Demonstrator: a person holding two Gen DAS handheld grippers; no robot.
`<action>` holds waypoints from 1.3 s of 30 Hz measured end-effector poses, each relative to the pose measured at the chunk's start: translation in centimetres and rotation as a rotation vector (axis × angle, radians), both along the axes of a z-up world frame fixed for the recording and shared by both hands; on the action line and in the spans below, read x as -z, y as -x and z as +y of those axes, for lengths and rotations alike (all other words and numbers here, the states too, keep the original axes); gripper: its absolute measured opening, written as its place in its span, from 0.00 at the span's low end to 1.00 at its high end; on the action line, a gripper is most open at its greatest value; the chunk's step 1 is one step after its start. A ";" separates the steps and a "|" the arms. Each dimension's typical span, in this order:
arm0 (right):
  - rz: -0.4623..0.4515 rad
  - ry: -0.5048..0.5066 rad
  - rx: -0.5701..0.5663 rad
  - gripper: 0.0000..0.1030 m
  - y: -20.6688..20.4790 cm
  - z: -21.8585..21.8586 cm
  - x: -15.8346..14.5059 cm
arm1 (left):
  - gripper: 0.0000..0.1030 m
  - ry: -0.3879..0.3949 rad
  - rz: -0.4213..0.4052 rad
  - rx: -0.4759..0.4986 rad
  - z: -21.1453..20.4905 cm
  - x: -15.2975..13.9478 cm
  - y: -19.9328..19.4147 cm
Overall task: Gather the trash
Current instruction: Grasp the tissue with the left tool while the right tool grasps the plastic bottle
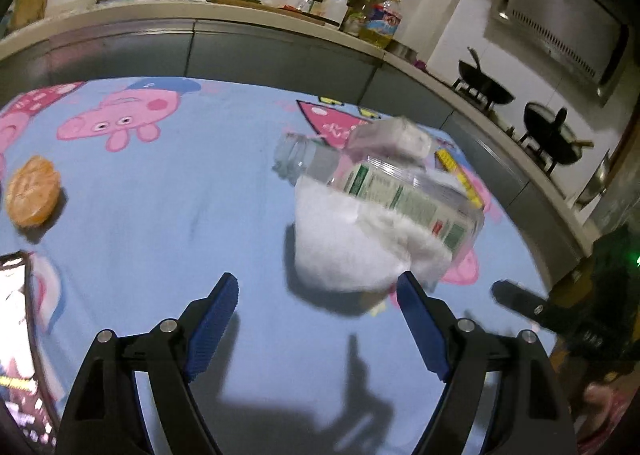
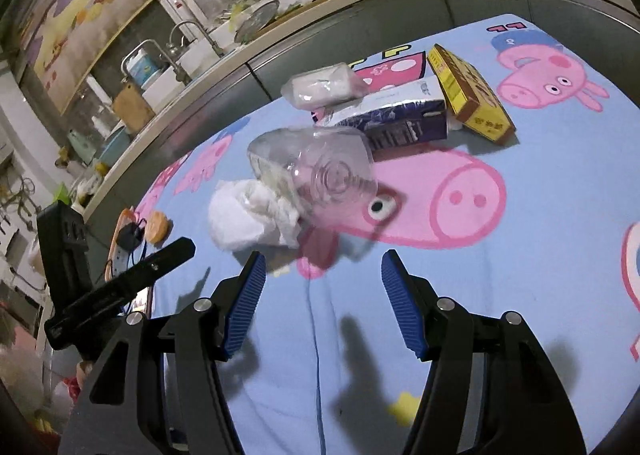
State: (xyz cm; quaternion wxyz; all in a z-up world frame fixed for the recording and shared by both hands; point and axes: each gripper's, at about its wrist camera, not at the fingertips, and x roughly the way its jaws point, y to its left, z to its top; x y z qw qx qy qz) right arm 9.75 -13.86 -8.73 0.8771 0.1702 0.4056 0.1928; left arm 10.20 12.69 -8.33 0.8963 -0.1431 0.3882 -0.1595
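Note:
On the blue cartoon tablecloth [image 1: 160,247] a clear plastic bottle [image 1: 384,191] lies on its side over a crumpled white tissue [image 1: 352,255]. My left gripper [image 1: 316,283] stands open just short of the tissue, nothing between its blue pads. In the right wrist view the bottle [image 2: 320,171] shows its base and the tissue [image 2: 248,215] lies to its left. My right gripper [image 2: 323,259] hangs open just in front of the bottle, holding nothing. The left gripper's black finger [image 2: 160,259] reaches in from the left.
Behind the bottle sit a wrapped tissue pack [image 2: 320,87], a purple-and-white carton [image 2: 400,119] and a yellow-brown box [image 2: 468,95]. An orange round item [image 1: 34,191] and a phone [image 1: 16,335] lie at the left. A cluttered kitchen counter [image 1: 200,19] runs behind the table.

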 end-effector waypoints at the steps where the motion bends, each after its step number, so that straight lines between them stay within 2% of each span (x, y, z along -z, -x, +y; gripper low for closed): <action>1: -0.003 0.002 0.002 0.58 -0.3 0.0 -0.1 | 0.83 0.029 0.009 0.008 0.0 0.0 -0.7; 3: -0.016 0.002 0.005 0.59 -1.2 0.2 -0.5 | 0.85 0.084 0.016 0.025 -0.1 0.1 -2.1; 4: -0.022 0.002 0.005 0.62 -1.4 0.1 -0.7 | 0.84 0.091 0.023 0.028 -0.4 0.3 -3.0; 6: -0.052 -0.001 -0.003 0.73 -2.3 0.3 -1.1 | 0.63 0.090 0.040 0.038 -1.0 0.7 -4.1; 7: -0.063 0.005 -0.009 0.76 -2.7 0.5 -1.3 | 0.30 0.102 0.061 0.070 -1.4 1.2 -4.5; 8: -0.077 0.018 -0.019 0.76 -3.2 0.6 -1.4 | 0.12 0.109 0.079 0.086 -1.6 1.5 -4.6; 10: -0.108 0.066 -0.037 0.78 -4.4 1.2 -1.5 | 0.06 0.119 0.075 0.092 -1.6 1.7 -3.7; 15: -0.132 0.106 -0.130 0.79 -6.9 2.3 -0.7 | 0.04 0.176 0.032 0.120 0.0 1.0 0.3; 17: -0.161 0.120 -0.170 0.65 -6.9 2.7 -0.7 | 0.04 0.197 0.026 0.127 0.9 0.9 2.2; 18: -0.168 0.119 -0.190 0.63 -6.7 2.8 -0.8 | 0.04 0.200 0.023 0.127 1.1 0.8 2.8; 21: -0.207 0.107 -0.222 0.60 -4.8 2.3 -1.3 | 0.04 0.193 0.038 0.110 1.9 1.2 4.6; 25: -0.223 0.135 -0.222 0.59 -0.8 -0.6 -1.2 | 0.04 0.201 0.082 0.100 1.9 2.2 5.0; 31: -0.147 0.187 -0.128 0.61 5.1 -6.7 0.4 | 0.04 0.199 0.080 0.153 -0.6 1.8 4.4; 32: -0.126 0.189 -0.116 0.64 5.5 -7.4 0.7 | 0.04 0.197 0.077 0.168 -1.2 1.6 4.3; 33: -0.106 0.176 -0.108 0.72 5.9 -8.2 0.7 | 0.04 0.195 0.074 0.182 -1.8 1.5 4.1; 36: -0.127 0.139 -0.092 0.76 6.0 -9.5 -0.9 | 0.04 0.177 0.064 0.215 -3.8 1.1 4.0; 39: -0.142 0.099 -0.110 0.76 3.4 -9.3 -3.5 | 0.04 0.161 0.059 0.227 -4.7 0.9 4.2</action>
